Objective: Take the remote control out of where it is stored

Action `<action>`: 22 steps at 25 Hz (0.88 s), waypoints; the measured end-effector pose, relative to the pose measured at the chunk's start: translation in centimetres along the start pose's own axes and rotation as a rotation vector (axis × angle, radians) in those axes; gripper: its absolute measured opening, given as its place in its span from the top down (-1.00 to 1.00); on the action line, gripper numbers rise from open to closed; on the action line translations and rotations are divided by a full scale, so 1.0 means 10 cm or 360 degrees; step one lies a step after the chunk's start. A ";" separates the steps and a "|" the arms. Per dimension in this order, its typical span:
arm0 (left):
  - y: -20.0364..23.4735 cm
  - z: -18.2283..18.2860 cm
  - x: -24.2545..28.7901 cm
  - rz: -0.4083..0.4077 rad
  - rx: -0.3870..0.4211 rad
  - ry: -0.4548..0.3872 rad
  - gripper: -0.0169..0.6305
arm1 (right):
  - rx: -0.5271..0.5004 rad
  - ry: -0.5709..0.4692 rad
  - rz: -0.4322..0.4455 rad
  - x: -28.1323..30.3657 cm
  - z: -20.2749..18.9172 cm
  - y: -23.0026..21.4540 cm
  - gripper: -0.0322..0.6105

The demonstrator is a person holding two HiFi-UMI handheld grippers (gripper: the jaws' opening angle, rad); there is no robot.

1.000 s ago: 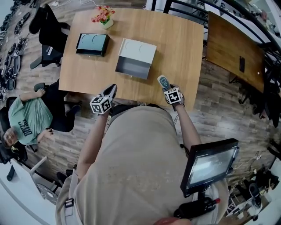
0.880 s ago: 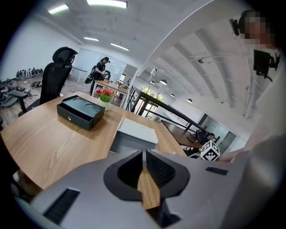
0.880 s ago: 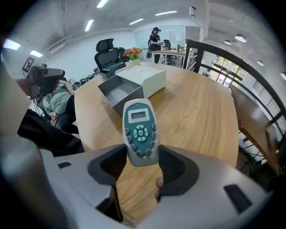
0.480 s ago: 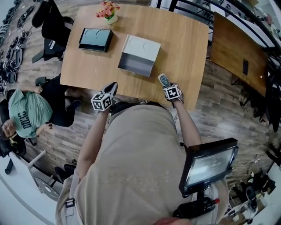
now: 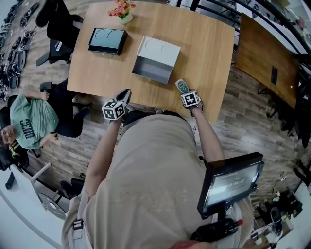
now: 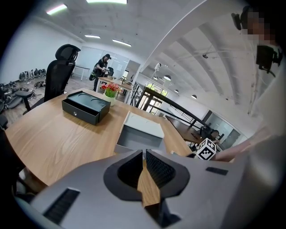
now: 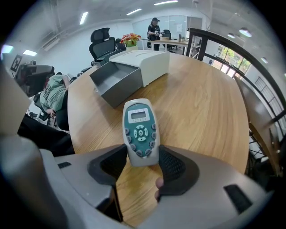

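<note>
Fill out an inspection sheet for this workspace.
Surface: wooden table, wood-grain top.
Job's things: remote control is out of the grey drawer box, whose drawer stands open and looks empty.
Clutter: black drawer box, shut; flower pot at the far edge.
Grippers: left gripper, fingers together, empty; right gripper, fingers clamped on the remote control's lower end.
Cables: nothing seen.
Surroundings: seated person, office chair, second table.

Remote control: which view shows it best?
Right gripper view: the remote control fills the centre, with its screen and buttons clear. Head view shows it only tiny, from above. Left gripper view: not discernible.
</note>
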State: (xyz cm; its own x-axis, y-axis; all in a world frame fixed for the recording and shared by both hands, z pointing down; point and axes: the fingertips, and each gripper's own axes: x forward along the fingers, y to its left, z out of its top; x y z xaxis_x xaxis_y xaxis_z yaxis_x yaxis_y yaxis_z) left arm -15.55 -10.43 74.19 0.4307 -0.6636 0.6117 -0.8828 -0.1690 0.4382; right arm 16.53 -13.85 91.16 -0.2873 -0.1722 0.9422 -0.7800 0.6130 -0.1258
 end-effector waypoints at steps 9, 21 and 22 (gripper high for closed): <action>0.03 0.02 0.03 -0.0006 -0.0001 0.0017 0.92 | 0.0028 0.0040 -0.0030 0.15 -0.03 -0.05 0.18; 0.04 0.11 0.13 -0.0029 0.0003 0.0018 0.92 | 0.0052 0.0073 -0.0053 0.19 0.01 -0.06 0.17; 0.04 0.11 0.13 -0.0034 0.0004 0.0020 0.92 | 0.0046 0.0077 -0.0051 0.20 0.00 -0.05 0.17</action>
State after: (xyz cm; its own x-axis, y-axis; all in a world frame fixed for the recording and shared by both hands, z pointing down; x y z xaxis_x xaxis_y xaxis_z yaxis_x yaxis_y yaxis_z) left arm -15.52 -12.22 74.41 0.4517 -0.6507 0.6104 -0.8739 -0.1847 0.4497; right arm 16.36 -14.55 93.09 -0.2351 -0.1533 0.9598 -0.8043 0.5852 -0.1035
